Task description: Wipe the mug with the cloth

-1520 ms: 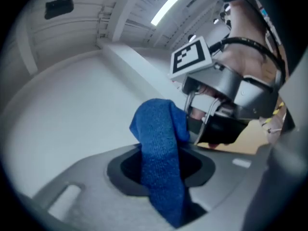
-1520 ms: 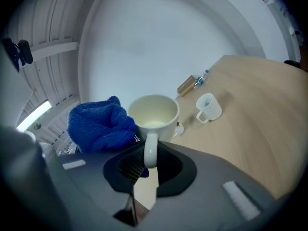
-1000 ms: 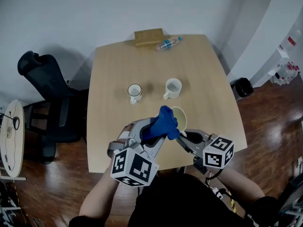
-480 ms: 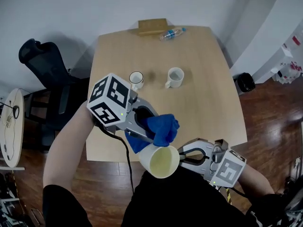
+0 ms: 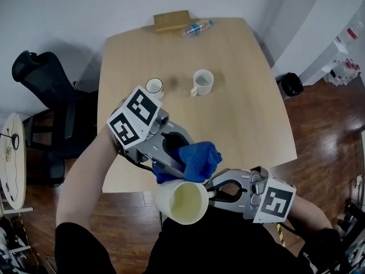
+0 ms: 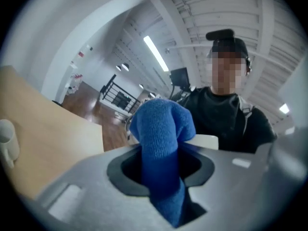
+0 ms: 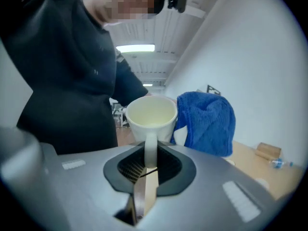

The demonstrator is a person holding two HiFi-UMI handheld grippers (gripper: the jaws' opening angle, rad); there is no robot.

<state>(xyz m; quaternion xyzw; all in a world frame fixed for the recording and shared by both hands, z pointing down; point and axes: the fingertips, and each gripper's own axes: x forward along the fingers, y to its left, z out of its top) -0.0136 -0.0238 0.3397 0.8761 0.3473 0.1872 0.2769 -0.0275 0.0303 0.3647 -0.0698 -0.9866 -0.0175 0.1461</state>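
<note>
My right gripper (image 5: 212, 189) is shut on the handle of a cream mug (image 5: 181, 201), which hangs off the table's near edge, close to the person's chest, its mouth tipped toward the head camera. In the right gripper view the mug (image 7: 150, 115) stands just past the jaws. My left gripper (image 5: 185, 167) is shut on a bunched blue cloth (image 5: 198, 159), which rests against the mug's outer wall. The cloth (image 6: 162, 129) fills the gap between the left jaws, and the same cloth (image 7: 207, 122) shows to the right of the mug.
Two more mugs stand mid-table: a dark-rimmed one (image 5: 153, 87) and a white one (image 5: 202, 81). A plastic bottle (image 5: 195, 28) and a wooden block (image 5: 171, 20) lie at the far edge of the table (image 5: 251, 107). A black office chair (image 5: 40, 84) stands left.
Both grippers have lifted off the table and come toward the person. The mug has tipped so its mouth faces the head camera, and the left gripper has swung round to lay the cloth against it.
</note>
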